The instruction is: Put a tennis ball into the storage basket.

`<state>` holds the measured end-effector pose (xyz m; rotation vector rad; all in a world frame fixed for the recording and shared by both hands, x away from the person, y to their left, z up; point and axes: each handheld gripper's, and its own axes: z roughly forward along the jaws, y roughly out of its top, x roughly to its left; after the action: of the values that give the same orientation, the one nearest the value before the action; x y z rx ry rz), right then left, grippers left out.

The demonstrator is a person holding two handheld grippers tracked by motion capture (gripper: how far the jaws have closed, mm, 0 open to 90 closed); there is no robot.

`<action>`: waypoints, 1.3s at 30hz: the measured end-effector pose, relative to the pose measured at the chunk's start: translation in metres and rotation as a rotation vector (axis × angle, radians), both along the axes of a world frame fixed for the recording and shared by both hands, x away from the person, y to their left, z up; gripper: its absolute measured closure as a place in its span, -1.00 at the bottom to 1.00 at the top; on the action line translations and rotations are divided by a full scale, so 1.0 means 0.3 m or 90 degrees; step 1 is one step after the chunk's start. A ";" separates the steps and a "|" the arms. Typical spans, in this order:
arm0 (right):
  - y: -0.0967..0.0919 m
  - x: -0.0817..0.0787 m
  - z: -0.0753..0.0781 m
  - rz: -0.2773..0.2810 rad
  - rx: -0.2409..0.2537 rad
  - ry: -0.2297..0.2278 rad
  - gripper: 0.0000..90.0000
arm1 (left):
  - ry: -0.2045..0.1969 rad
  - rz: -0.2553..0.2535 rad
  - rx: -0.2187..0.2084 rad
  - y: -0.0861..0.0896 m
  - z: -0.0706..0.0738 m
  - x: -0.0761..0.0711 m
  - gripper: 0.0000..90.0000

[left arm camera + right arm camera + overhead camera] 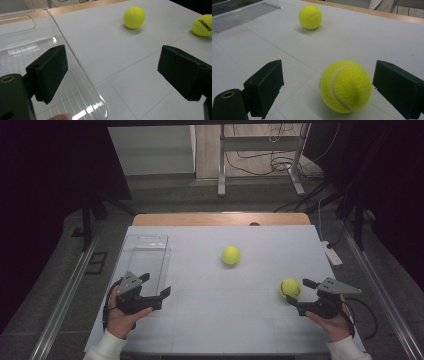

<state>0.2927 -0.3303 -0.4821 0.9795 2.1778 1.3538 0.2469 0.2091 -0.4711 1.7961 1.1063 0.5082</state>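
Two yellow tennis balls lie on the white table. The near ball [290, 287] [345, 86] sits between the spread jaws of my right gripper [300, 292] [333, 85], closer to the right-hand jaw, and neither jaw presses on it. The far ball [230, 255] [310, 16] [134, 17] rests alone mid-table. My left gripper [155, 285] [112, 72] is open at the near end of a clear plastic tray [147, 255] [75, 60], one jaw over the tray and the other over bare table. From the left gripper view the near ball [202, 25] shows at the right edge.
The white table [210, 315] has a wooden strip along its far edge [220, 219]. A white power strip [331, 253] lies by the right edge. Beyond the table stand metal frame legs [221, 165] and loose cables on the floor.
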 end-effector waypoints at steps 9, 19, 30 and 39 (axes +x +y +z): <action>-0.002 0.000 -0.002 0.001 0.000 0.001 -0.77 | 0.023 -0.017 -0.006 -0.012 0.022 0.025 -0.78; -0.004 0.011 -0.008 0.000 -0.004 0.004 -0.77 | 0.024 -0.037 0.011 -0.062 0.044 0.059 -0.78; -0.007 0.013 -0.009 -0.002 0.002 0.008 -0.77 | 0.029 -0.060 0.028 -0.113 0.065 0.106 -0.77; -0.008 0.012 -0.010 -0.002 0.001 0.008 -0.76 | 0.033 -0.069 0.037 -0.151 0.078 0.138 -0.76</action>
<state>0.2964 -0.3326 -0.4850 0.9930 2.1839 1.3519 0.2884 0.1639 -0.4476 1.9179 1.0327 0.4357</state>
